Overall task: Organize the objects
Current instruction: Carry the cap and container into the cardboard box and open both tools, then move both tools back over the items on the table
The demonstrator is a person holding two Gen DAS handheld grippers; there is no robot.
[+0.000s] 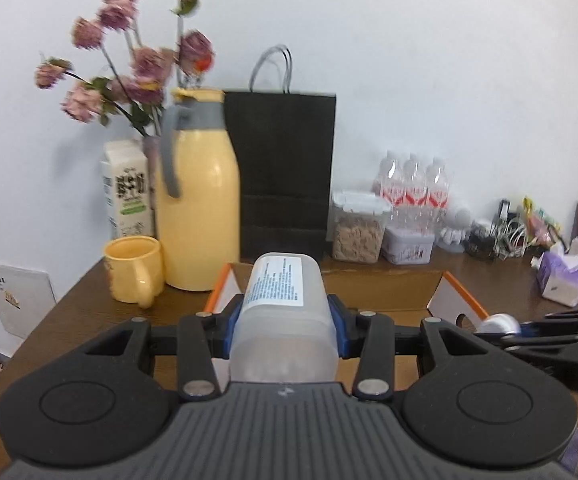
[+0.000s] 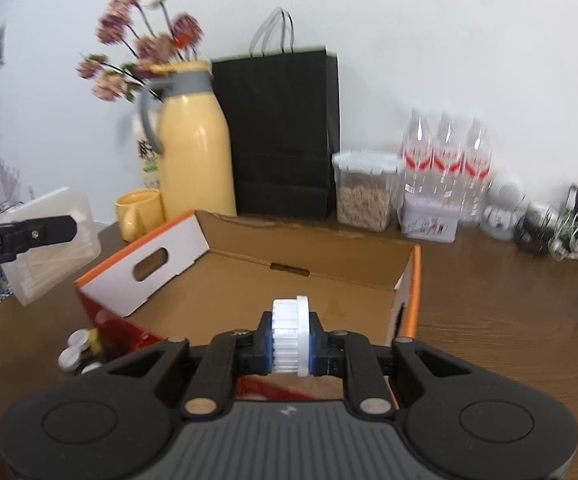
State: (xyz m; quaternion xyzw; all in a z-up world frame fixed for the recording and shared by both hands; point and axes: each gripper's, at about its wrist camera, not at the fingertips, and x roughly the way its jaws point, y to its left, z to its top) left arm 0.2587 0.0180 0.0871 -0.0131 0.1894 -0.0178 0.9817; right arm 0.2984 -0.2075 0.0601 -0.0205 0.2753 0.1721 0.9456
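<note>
Two grippers are loaded: your left gripper (image 1: 285, 330) clamps a translucent plastic box (image 1: 283, 320) whose white label carries blue print too blurred to read, held above the near edge of the open cardboard box (image 2: 301, 276). Your right gripper (image 2: 291, 338) pinches a white ribbed cap (image 2: 291, 336) over that box's near right side. Far right, three water bottles (image 2: 447, 152) wear red-and-white labels, unreadable.

Yellow jug (image 1: 197, 204), matching mug (image 1: 133, 268), black paper bag (image 1: 285, 168), blurred, perhaps dried, pink flowers (image 1: 137, 60), water bottles (image 1: 411, 184)
</note>
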